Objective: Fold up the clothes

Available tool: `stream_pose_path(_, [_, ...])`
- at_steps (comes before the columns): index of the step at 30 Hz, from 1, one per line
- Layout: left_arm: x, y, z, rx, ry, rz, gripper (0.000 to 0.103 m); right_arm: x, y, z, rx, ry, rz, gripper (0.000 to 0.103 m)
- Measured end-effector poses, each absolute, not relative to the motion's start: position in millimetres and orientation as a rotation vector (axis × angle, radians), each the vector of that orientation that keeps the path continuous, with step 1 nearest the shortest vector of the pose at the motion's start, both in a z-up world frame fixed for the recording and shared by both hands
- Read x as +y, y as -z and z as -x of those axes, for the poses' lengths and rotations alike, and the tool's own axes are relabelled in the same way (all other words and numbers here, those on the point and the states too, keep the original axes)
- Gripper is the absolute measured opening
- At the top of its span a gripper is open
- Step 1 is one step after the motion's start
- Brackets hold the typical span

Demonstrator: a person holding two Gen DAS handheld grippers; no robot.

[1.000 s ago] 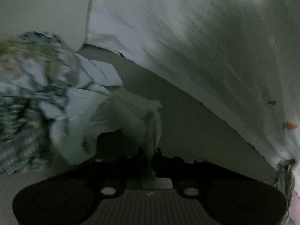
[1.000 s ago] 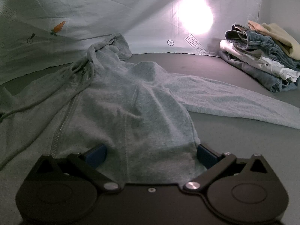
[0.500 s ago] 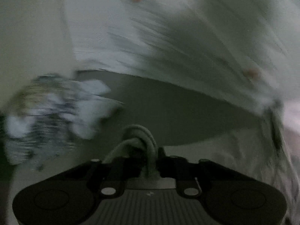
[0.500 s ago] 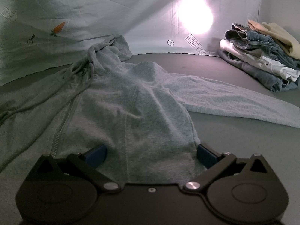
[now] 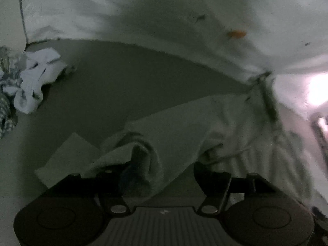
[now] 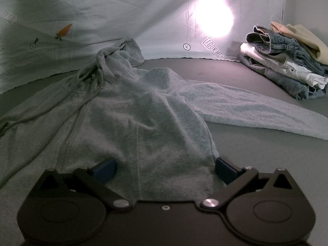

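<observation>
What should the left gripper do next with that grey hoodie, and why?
Probably back the left gripper off the hoodie: its jaws are opening, with the sleeve cuff between them. The other sleeve is spread out, unfolded.

A light grey fleece zip-up hoodie lies spread front-up on the dark grey surface, its metal zipper running down the chest and its drawcords bunched at the neck. The hood is crumpled against the hanging backdrop. One long sleeve stretches flat out to the right; the hem bunches up in a ridge at the near edge. In the left wrist view, the other sleeve's cuff lies loosely curled, its dark inside showing.
</observation>
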State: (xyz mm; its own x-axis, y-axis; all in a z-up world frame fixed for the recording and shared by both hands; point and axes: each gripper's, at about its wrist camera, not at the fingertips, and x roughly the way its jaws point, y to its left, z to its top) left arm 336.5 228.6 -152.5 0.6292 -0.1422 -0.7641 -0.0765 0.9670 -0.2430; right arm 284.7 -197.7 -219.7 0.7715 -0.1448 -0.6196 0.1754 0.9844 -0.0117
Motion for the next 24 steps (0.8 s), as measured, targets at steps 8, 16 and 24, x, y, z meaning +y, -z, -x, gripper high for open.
stream_pose_path(8, [286,147,-324,0.841,-0.207,0.330,0.068,-197,220,-285,0.668,0.175,-0.047,0.103])
stream_pose_path(16, [301,196,-343,0.972,-0.268,0.158,0.067,-197,220,-285,0.668,0.176,-0.047,0.103])
stream_pose_path(24, [281,202,-333,0.906,-0.249,0.087,0.011,-197,220,-285,0.668,0.177,-0.047,0.103])
